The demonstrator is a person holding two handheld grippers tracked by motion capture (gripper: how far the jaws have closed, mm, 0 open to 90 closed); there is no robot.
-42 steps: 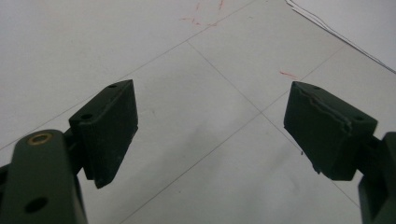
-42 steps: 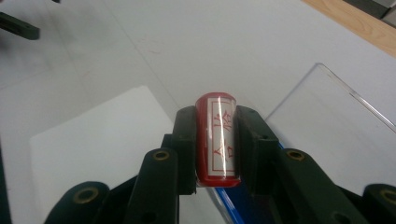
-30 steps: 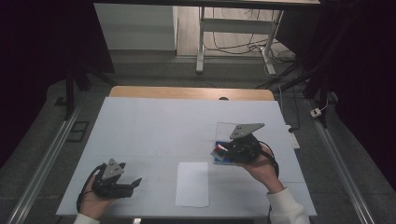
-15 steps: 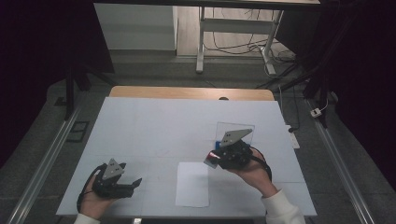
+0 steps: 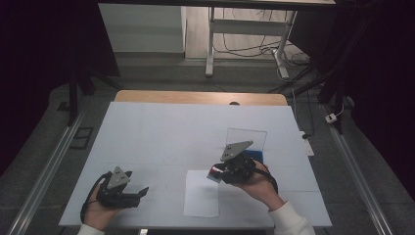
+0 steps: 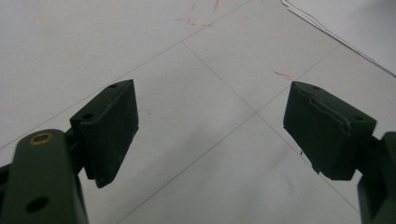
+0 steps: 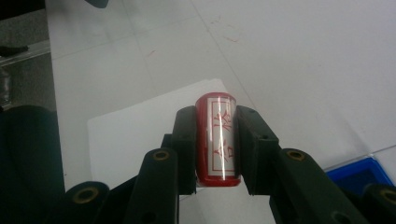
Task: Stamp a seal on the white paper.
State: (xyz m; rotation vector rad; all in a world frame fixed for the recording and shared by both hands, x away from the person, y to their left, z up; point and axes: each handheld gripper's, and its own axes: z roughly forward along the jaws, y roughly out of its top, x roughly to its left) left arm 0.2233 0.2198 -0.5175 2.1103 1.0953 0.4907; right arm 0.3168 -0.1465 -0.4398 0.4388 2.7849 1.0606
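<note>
Now, dim room, pale white worktop (image 5: 161,132); white paper sheet (image 5: 201,198) by its near edge. Left gripper (image 6: 210,128) rests spread at the near-left corner; right gripper (image 7: 217,140) pinches a red cylindrical stamp (image 7: 219,140) above the sheet.

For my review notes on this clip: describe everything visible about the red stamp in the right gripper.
The red stamp is a small glossy cylinder, plastic-looking, with a white label bearing red characters inside a red frame. The right gripper clamps it between both black pads, one end pointing forward. It hangs over the white paper sheet, beside the blue tray.
</note>
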